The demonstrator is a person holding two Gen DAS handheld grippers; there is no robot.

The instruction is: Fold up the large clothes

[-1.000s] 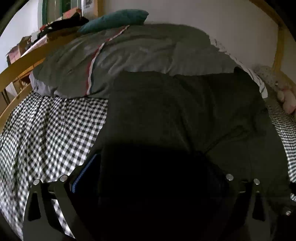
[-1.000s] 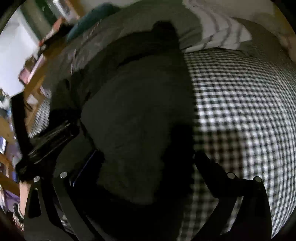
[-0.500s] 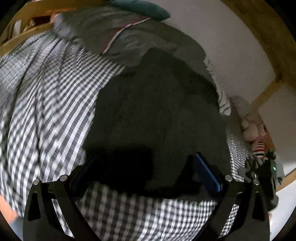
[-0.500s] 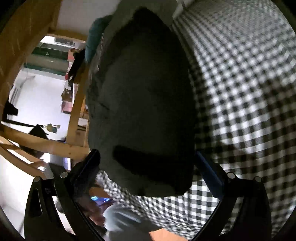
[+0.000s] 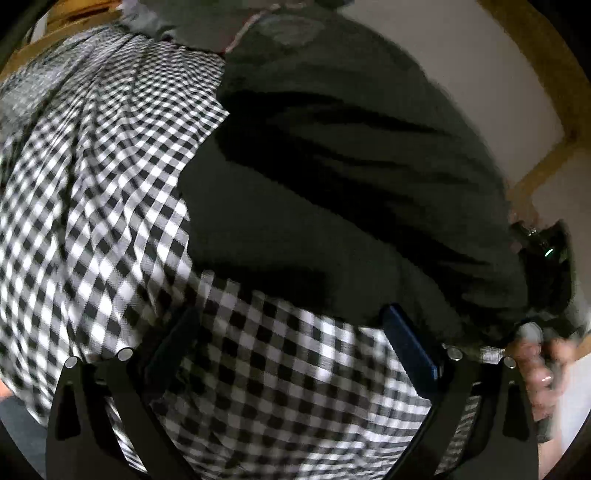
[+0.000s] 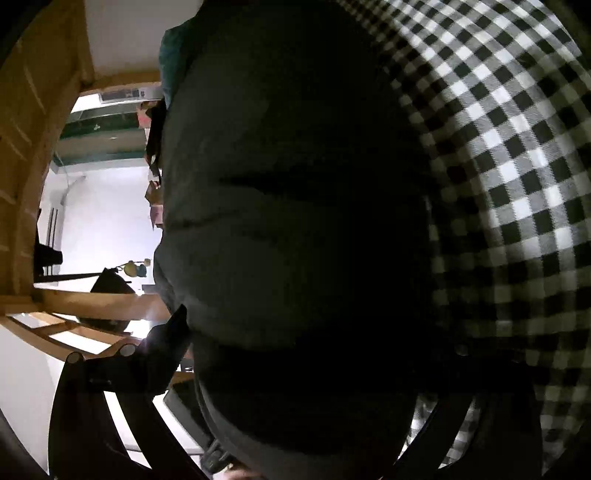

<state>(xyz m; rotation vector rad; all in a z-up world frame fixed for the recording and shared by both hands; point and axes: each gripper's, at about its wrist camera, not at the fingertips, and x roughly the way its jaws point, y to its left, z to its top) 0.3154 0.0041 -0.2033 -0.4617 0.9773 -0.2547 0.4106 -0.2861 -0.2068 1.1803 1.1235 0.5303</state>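
Note:
A large dark garment (image 5: 351,177) lies spread on a black-and-white checked bedsheet (image 5: 92,221). My left gripper (image 5: 291,314) hangs open just short of the garment's near edge, and only checked sheet lies between its fingers. In the right wrist view the same dark garment (image 6: 295,221) fills the middle and its near edge bulges between the fingers of my right gripper (image 6: 310,332). Those jaws are wide and closing, and I see no pad pressing on the cloth. A hand (image 5: 535,365) holding the right gripper shows at the garment's right corner in the left wrist view.
A grey duvet (image 5: 177,26) is bunched at the head of the bed, with a teal pillow (image 6: 170,55) beside it. The wooden bed frame (image 5: 535,173) runs along a white wall. Past the bed's side rail (image 6: 92,299) the room drops away.
The left gripper drew back and rolled: the garment was between its fingers, now checked sheet is. The right gripper rolled and sank onto the garment's edge, which now fills its view.

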